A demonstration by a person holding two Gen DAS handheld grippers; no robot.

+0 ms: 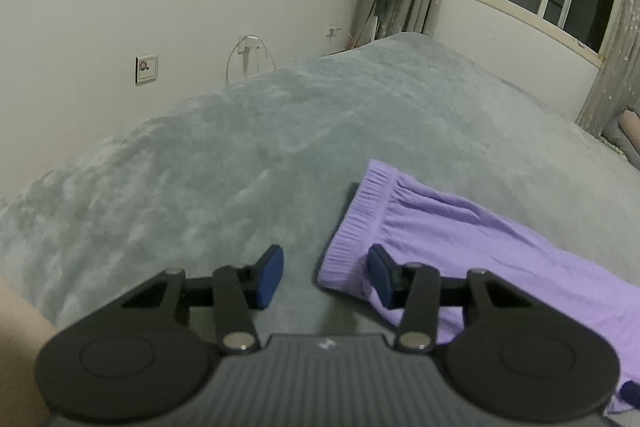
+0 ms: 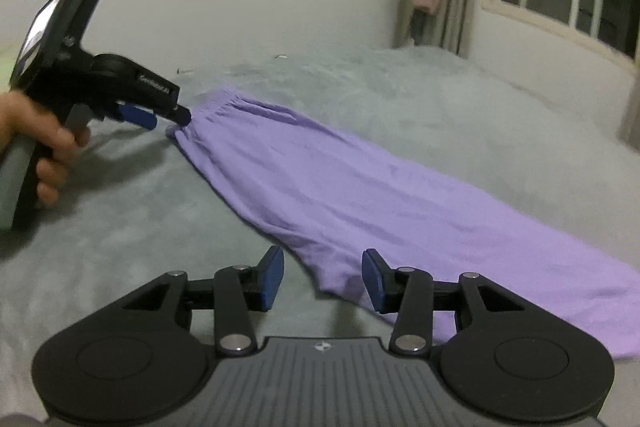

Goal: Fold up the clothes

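We are holding the left tool point(image 1: 326, 277) parted and gripping nothing, its pads straddling the ribbed waistband corner of the purple trousers point(image 1: 460, 227). We are keeping the right tool point(image 2: 323, 279) likewise parted and empty at the trousers' near edge. The trousers are lying flat across the grey blanket-covered bed point(image 1: 200, 167).

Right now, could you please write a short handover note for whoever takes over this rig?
Left gripper: open, at the waistband corner of the purple trousers, nothing pinched.
Right gripper: open, at the trousers' near edge further along, nothing pinched.
Trousers lie stretched out flat on the grey blanket, already doubled leg on leg, it seems.
Left: grip both points and fold them across their length.
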